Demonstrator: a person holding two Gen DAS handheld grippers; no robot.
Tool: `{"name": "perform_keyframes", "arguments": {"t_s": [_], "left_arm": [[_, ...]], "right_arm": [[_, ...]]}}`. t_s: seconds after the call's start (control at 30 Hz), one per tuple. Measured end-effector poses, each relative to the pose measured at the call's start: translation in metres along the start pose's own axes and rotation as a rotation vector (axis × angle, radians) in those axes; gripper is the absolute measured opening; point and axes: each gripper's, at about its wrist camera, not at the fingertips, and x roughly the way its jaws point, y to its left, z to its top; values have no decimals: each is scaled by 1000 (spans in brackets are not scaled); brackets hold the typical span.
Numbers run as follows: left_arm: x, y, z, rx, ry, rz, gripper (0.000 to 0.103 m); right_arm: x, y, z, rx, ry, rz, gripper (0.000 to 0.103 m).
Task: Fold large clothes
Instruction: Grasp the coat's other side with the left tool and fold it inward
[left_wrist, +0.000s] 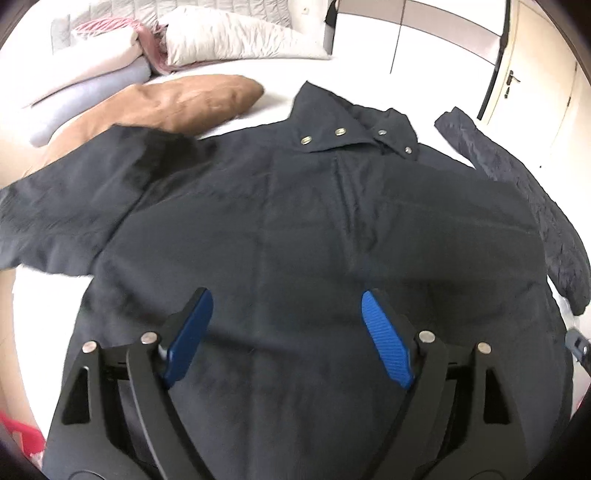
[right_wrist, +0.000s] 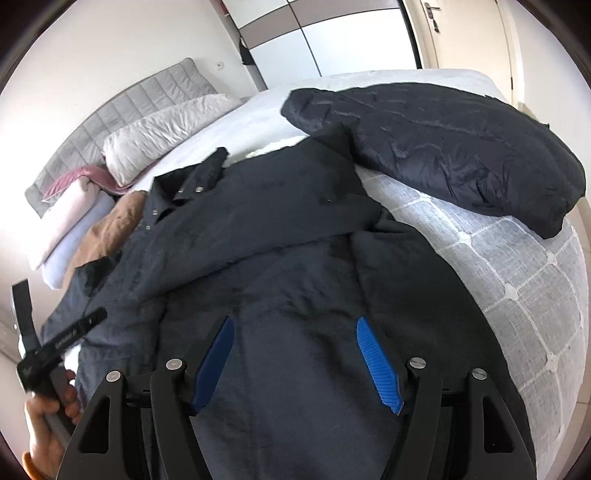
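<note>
A large dark navy jacket (left_wrist: 295, 221) lies spread on the bed with its snap-button collar (left_wrist: 354, 129) at the far end. In the right wrist view one sleeve (right_wrist: 258, 214) is folded across the jacket's (right_wrist: 303, 295) body. The other sleeve (left_wrist: 66, 206) stretches out to the left. My left gripper (left_wrist: 286, 293) hovers open over the lower middle of the jacket, its blue pads (left_wrist: 388, 339) wide apart with no cloth pinched. My right gripper (right_wrist: 295, 319) is open too, over the jacket's lower part, pads (right_wrist: 376, 362) apart above the fabric.
A dark quilted puffer jacket (right_wrist: 461, 155) lies on the bed's right side, on a grey checked blanket (right_wrist: 517, 288). A brown cushion (left_wrist: 177, 103), folded pink and lavender cloths (left_wrist: 92, 74), a white pillow (left_wrist: 236, 40) and a grey headboard (right_wrist: 122, 110) are at the far end. A person's hand (right_wrist: 48, 417) shows at lower left.
</note>
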Motion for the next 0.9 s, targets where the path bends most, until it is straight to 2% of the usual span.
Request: {"name": "perform_keyframes", "arguments": {"t_s": [0.07,0.13,0.23,0.33,0.4,0.47,0.53,0.6,0.67,0.8,0.9], "left_arm": [[-8,11,-4,-21,22,-10,84],[-21,24,-9,-50,40,-13,86],[-42,50,-19,-100,32,1,92],[-59,80,-31,-170,-9,26,97],[-65,104,-44,-228,-62,31,98],[-63,122,-46,-284,-46,52,98],[-66,142,-41,-336,-69,33,98],[-72,170,-39,-405,-140,84,98],[-70,198,-41,-472,-167,121,98],[-64,258,-55,-662,-180,102,98],[-66,287,-56,-725,-230,114,98]], "right_arm": [[-11,11,-2,-6,-25,13,72],[-19,24,-4,-19,-38,30,82],[-28,45,-11,-67,-48,49,87],[-30,65,-22,-137,-35,66,89],[-26,78,-33,-187,-16,61,90],[-19,90,-46,-249,15,51,90],[-10,100,-62,-310,42,50,90],[-2,103,-75,-331,55,59,90],[10,101,-90,-339,73,59,90],[30,96,-113,-376,78,30,90],[38,100,-118,-410,83,11,97]]}}
